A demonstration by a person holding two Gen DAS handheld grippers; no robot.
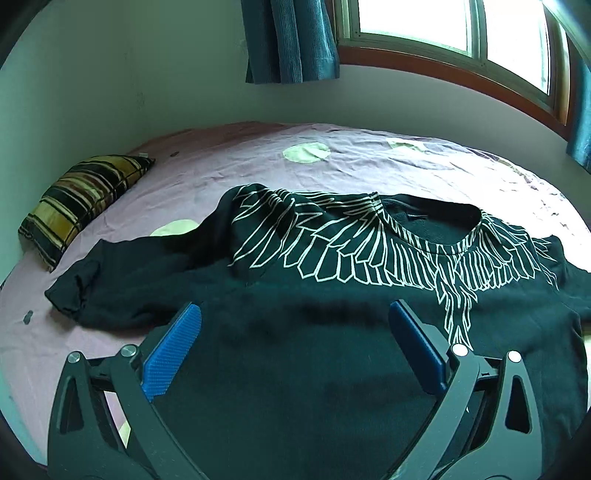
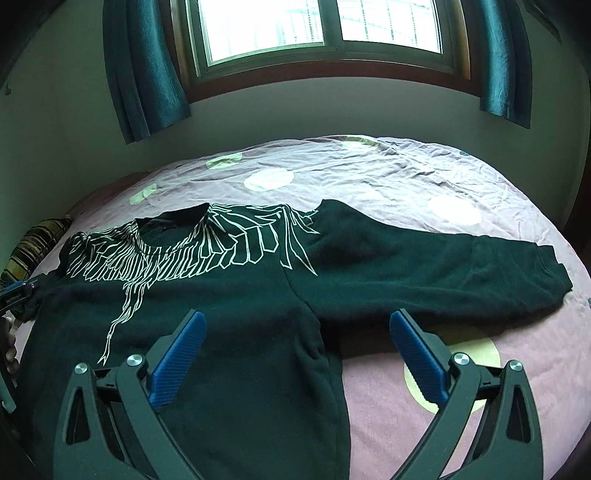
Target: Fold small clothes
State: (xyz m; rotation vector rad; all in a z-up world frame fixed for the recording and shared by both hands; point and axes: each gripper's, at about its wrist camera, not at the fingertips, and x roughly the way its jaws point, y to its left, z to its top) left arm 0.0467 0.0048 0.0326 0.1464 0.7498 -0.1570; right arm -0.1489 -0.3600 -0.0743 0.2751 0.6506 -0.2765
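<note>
A black sweatshirt (image 1: 295,295) with a white wing print lies front-up on the bed; it also shows in the right wrist view (image 2: 229,302). Its left sleeve (image 1: 122,280) is bunched and stretches out left. Its right sleeve (image 2: 443,266) lies flat, stretched out right. My left gripper (image 1: 295,314) is open and empty, hovering over the left chest area. My right gripper (image 2: 297,325) is open and empty, over the right armpit and side seam. The left gripper's tip (image 2: 16,291) shows at the left edge of the right wrist view.
The bed has a mauve sheet (image 1: 369,162) with pale green dots. A striped yellow-and-black pillow (image 1: 81,199) lies at the far left by the wall. A window (image 2: 317,29) with teal curtains (image 2: 144,66) is behind the bed.
</note>
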